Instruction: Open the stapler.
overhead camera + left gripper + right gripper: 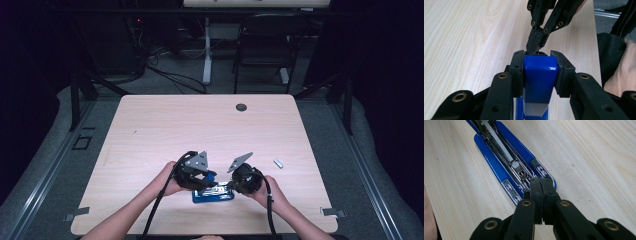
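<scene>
Here your blue stapler [213, 194] lies opened near the table's [150, 130] front edge, its staple channel [499, 147] bared. Your left gripper [537, 58] clamps the raised blue top, probably to steady it, while your right gripper [541, 185], jaws pressed together on nothing visible, noses at the channel's front end. A small silvery piece [278, 163] lies off right; bare tabletop beyond leaves room.

You are working bare-armed, with no sleeves reaching your forearms. Your left gripper [206, 183] and right gripper [231, 186] are both showing black linkage jaws studded with brass-coloured rivets, each is wearing a grey three-cornered plate on top, and each is trailing a black cable back along your arm.
</scene>
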Demonstrator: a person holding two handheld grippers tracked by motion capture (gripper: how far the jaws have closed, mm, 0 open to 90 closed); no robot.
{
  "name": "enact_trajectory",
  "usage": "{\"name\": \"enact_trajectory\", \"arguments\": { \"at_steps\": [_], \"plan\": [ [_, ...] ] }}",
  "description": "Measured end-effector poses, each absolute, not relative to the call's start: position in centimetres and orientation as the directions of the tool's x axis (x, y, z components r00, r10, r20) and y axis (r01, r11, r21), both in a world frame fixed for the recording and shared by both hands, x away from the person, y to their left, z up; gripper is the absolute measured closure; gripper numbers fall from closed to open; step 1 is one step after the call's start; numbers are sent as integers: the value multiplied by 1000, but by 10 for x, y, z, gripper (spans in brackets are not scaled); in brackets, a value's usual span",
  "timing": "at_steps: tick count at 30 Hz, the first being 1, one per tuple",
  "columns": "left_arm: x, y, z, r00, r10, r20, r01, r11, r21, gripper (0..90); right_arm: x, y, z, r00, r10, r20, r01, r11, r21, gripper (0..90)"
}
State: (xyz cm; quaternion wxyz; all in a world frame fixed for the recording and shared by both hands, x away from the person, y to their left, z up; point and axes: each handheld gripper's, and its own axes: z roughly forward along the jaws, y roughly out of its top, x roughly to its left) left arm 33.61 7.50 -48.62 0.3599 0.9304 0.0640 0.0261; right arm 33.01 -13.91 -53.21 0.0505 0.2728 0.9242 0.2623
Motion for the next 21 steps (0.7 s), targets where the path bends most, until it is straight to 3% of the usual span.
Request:
{"name": "enact_trajectory", "arguments": {
  "at_steps": [21],
  "plan": [
    [329,105,-481,982,188,1,140,-731,667,653,330,-139,-532,-846,531,49,476,711,517,899]
  ]
}}
